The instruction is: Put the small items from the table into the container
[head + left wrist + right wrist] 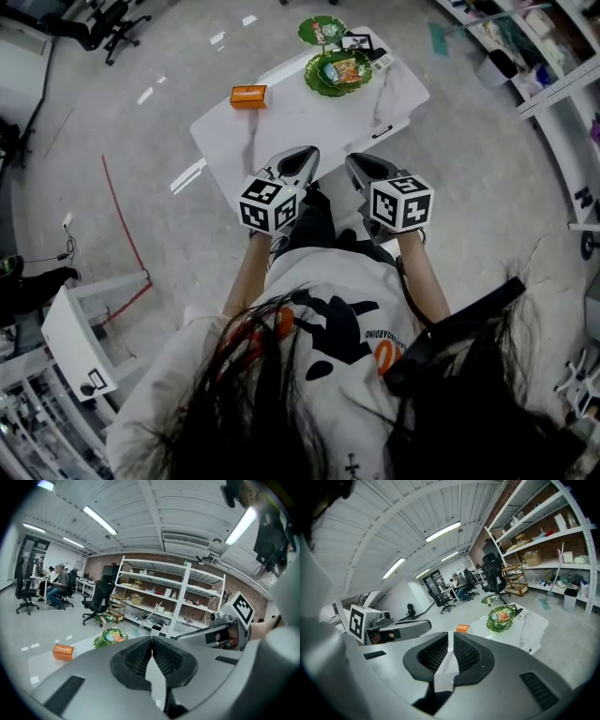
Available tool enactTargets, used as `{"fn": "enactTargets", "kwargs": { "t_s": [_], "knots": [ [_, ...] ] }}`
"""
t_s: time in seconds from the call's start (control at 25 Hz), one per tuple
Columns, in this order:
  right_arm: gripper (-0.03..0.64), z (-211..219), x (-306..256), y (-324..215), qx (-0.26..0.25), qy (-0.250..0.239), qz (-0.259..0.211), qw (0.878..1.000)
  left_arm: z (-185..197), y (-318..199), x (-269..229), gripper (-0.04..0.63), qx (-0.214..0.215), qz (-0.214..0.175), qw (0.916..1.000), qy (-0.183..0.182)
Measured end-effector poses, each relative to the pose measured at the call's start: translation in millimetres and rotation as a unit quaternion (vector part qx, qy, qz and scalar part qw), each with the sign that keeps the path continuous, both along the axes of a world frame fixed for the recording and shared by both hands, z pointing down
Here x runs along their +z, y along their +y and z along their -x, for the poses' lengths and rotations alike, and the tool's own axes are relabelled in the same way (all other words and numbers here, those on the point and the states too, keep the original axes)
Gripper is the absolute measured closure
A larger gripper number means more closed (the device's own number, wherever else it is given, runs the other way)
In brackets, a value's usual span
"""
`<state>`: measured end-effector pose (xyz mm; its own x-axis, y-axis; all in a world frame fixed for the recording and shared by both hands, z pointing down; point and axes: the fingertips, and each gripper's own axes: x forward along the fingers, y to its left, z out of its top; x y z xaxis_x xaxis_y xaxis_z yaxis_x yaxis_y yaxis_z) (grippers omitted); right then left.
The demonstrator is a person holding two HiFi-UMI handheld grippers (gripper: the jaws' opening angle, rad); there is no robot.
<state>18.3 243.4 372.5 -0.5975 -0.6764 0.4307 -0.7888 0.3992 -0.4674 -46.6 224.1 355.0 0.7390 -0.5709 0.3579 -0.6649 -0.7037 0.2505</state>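
A white table stands ahead of me. On it are an orange box at the left and a green bowl with small packets at the far end. A white flat item lies beside the bowl. The box and bowl also show in the left gripper view. My left gripper hovers at the table's near edge, shut and empty. Beside it my right gripper is also empty. Its jaws show only a thin slit, and the bowl lies far beyond them.
A second green dish sits just past the table's far end. A small black item lies at the table's right near edge. Shelving lines the right side. A white cart stands at my left, and office chairs are further off.
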Motion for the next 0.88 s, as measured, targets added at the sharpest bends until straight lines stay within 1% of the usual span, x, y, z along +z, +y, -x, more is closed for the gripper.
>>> {"fn": "enactTargets", "kwargs": {
  "t_s": [0.36, 0.56, 0.76, 0.88],
  "knots": [
    [0.571, 3, -8, -2, 0.002, 0.002, -0.012, 1.0, 3, 1, -6, 0.584, 0.004, -0.008, 0.9999, -0.005],
    [0.571, 3, -9, -5, 0.003, 0.002, -0.013, 1.0, 6, 1, -4, 0.584, 0.005, -0.005, 1.0, -0.007],
    [0.571, 3, -8, -9, 0.006, 0.001, -0.01, 1.0, 9, 7, -8, 0.584, 0.016, -0.01, 0.9997, 0.014],
    [0.571, 5, -6, -9, 0.006, 0.001, -0.007, 1.0, 11, 9, -9, 0.584, 0.021, -0.012, 0.9995, 0.019]
  ]
}}
